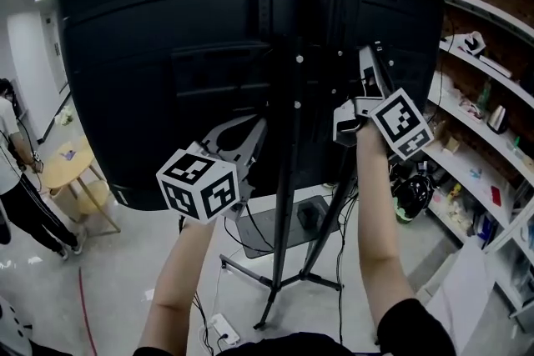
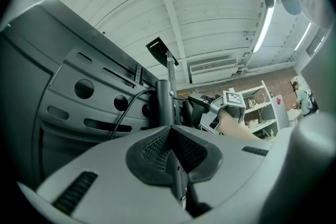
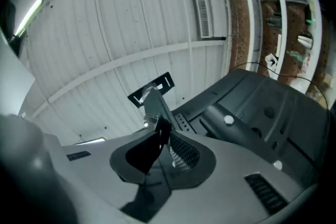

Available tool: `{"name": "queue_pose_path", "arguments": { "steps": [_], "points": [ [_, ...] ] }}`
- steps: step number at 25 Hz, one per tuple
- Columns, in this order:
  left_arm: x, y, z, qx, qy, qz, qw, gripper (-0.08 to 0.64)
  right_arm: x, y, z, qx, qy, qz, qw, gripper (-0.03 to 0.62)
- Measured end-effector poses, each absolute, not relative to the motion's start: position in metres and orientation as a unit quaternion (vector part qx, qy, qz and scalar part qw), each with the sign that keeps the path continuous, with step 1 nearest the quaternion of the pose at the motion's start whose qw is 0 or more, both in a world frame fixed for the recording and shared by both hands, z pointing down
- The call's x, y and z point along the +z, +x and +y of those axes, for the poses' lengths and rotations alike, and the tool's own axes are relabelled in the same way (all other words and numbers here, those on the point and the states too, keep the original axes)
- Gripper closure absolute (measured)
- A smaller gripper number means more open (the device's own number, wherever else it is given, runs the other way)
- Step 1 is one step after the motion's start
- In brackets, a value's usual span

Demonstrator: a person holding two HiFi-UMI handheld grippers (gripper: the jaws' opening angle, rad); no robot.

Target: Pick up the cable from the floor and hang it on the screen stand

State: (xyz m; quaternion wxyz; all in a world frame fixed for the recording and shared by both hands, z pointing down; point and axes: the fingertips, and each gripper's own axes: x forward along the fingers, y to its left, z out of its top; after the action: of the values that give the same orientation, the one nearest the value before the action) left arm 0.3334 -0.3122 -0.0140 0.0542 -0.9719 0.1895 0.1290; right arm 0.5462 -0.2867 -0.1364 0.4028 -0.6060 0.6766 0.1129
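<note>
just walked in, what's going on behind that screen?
A person has both grippers raised at the back of the big screen, beside its stand. The right gripper is up by the stand's upper post, its jaws nearly together on a dark strand at the tips, probably the cable. The left gripper sits lower, shut and empty. The cable isn't visibly hung yet.

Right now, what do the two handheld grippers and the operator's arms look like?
Left gripper and right gripper: light grey moulded plastic shells, black mesh-textured pads in a dark V-shaped recess, slotted vents either side. Each carries a white cube with black square markers: left, right. Forearms bare; a black sleeve shows on the right upper arm.
</note>
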Motion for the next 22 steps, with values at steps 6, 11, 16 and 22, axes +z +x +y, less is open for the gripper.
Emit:
{"name": "queue_pose_path", "arguments": {
  "steps": [6,11,16,22],
  "points": [
    [-0.004,0.327,-0.308,0.123,-0.971,0.197,0.050,0.554,-0.089,0.544,-0.294,0.060,-0.592,0.662,0.455,0.517],
    [0.005,0.328,-0.309,0.115,-0.972,0.200,0.047,0.554,-0.061,0.528,-0.301,0.030,-0.580,0.667,0.467,0.517],
    [0.015,0.331,-0.307,0.113,-0.973,0.196,0.035,0.554,-0.030,0.504,-0.313,-0.004,-0.581,0.681,0.446,0.561],
    [0.021,0.331,-0.304,0.110,-0.974,0.194,0.034,0.554,-0.013,0.496,-0.310,0.003,-0.590,0.679,0.437,0.571]
  ]
}}
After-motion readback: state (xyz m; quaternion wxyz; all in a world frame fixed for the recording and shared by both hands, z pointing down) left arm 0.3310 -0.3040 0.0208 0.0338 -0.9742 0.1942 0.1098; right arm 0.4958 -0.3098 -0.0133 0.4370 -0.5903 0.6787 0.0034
